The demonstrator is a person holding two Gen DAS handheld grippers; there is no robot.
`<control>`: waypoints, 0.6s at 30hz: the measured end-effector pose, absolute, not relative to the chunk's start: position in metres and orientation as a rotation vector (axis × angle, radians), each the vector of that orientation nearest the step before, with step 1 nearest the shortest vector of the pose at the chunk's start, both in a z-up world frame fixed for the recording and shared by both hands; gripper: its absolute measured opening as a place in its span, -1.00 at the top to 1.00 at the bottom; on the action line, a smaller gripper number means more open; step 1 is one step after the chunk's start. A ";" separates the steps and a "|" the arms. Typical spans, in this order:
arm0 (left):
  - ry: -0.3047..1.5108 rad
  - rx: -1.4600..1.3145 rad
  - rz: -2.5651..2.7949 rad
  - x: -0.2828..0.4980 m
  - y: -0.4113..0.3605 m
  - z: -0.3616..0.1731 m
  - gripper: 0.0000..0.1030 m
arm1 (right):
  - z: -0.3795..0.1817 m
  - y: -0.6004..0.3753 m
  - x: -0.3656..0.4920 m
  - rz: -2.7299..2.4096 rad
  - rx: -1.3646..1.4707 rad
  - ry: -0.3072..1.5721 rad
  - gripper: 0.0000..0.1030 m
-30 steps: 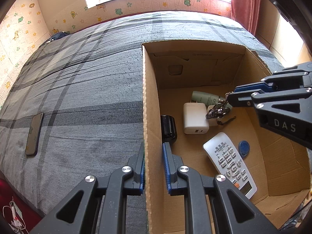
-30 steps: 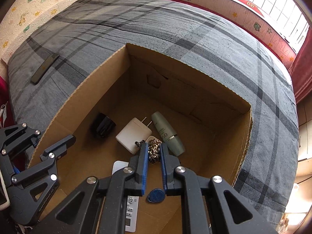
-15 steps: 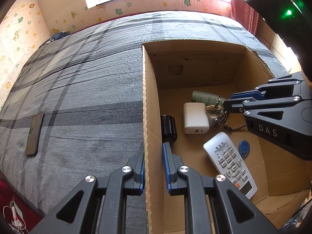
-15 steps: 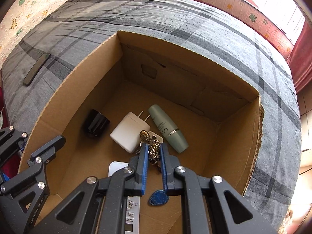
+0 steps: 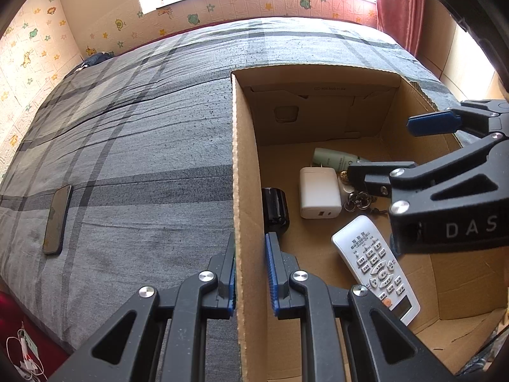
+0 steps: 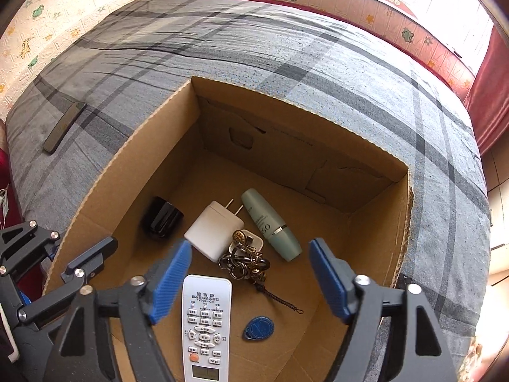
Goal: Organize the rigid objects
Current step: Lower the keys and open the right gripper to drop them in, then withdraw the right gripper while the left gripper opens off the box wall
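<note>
Left gripper point(image 5: 249, 273): clamped on the near wall of the open brown cardboard box point(image 5: 241, 165), one pad each side.
Right gripper point(image 6: 249, 281): jaws had just opened wide; nothing between the pads.
Metal key bunch point(image 6: 246, 259): lay on the box floor, touching the white wall charger point(image 6: 214, 230), beside the pale green tube point(image 6: 270, 224).
White remote control point(image 6: 205, 324): flat near the keys.
Black phone point(image 5: 57, 219): on the grey plaid bedcover point(image 5: 143, 143), well apart from the box.
</note>
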State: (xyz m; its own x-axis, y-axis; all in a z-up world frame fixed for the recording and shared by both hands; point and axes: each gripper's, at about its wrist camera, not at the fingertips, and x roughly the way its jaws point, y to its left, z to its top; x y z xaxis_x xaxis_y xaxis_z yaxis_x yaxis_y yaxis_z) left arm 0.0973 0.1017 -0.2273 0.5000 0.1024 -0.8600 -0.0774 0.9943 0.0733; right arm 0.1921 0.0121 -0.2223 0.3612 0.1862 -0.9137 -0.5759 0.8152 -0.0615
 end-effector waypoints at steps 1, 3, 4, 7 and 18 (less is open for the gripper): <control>1.042 0.027 0.109 0.097 0.102 -0.227 0.68 | -0.221 0.012 0.191 0.509 -0.409 1.090 -0.97; 1.042 0.027 0.109 0.097 0.101 -0.227 0.68 | -0.219 0.013 0.190 0.508 -0.409 1.085 -0.98; 1.042 0.027 0.109 0.097 0.101 -0.227 0.68 | -0.218 0.013 0.190 0.507 -0.408 1.084 -1.00; 1.042 0.029 0.110 0.097 0.101 -0.227 0.68 | -0.216 0.013 0.189 0.505 -0.407 1.079 -1.00; 1.041 0.021 0.109 0.097 0.102 -0.227 0.68 | -0.202 0.004 0.182 0.473 -0.377 1.070 -1.00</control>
